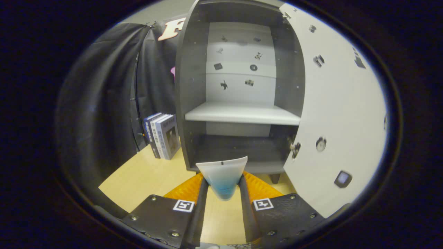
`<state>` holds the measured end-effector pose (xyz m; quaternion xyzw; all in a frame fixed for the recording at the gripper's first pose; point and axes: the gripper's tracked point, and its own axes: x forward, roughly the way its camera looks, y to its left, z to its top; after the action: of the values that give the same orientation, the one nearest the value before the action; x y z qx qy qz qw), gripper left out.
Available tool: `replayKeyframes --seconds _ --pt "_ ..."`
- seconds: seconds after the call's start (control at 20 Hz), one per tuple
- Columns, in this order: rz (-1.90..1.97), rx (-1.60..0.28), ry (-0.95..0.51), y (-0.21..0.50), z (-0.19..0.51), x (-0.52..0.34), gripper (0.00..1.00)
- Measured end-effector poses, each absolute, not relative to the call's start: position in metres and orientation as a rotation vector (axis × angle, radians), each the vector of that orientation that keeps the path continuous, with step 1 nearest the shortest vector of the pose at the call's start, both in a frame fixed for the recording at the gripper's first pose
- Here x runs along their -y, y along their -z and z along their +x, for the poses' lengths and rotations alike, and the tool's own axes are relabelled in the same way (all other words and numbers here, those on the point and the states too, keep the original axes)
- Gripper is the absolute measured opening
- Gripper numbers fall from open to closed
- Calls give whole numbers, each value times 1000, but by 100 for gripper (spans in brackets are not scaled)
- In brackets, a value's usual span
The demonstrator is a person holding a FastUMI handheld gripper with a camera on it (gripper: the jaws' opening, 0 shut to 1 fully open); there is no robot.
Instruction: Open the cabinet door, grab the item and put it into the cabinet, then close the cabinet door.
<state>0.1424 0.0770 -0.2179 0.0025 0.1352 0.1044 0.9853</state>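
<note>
A dark grey cabinet point(187, 86) stands straight ahead on the wooden table, its white door point(339, 103) swung wide open to the right. Inside are a white shelf point(242, 114) at mid height and a dark bottom compartment point(238, 148) below it. My gripper point(223, 180) is shut on a white and blue squeeze tube point(223, 173), whose flat crimped end points up toward the cabinet. The tube hangs just in front of the bottom compartment's opening, above the table.
Several books point(162, 135) stand upright to the left of the cabinet against the black cloth wall. The light wooden table point(145, 173) stretches left of my fingers. Small stickers dot the cabinet's back panel and the door's inner face.
</note>
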Motion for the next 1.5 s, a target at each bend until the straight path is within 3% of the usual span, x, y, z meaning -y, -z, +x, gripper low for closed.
replayKeyframes --seconds 0.4,0.85,1.5 --pt "-19 -162 -191 112 243 -81 47" --pt "-12 -217 -139 128 355 -78 47" --pt "17 -236 -114 133 375 -70 51"
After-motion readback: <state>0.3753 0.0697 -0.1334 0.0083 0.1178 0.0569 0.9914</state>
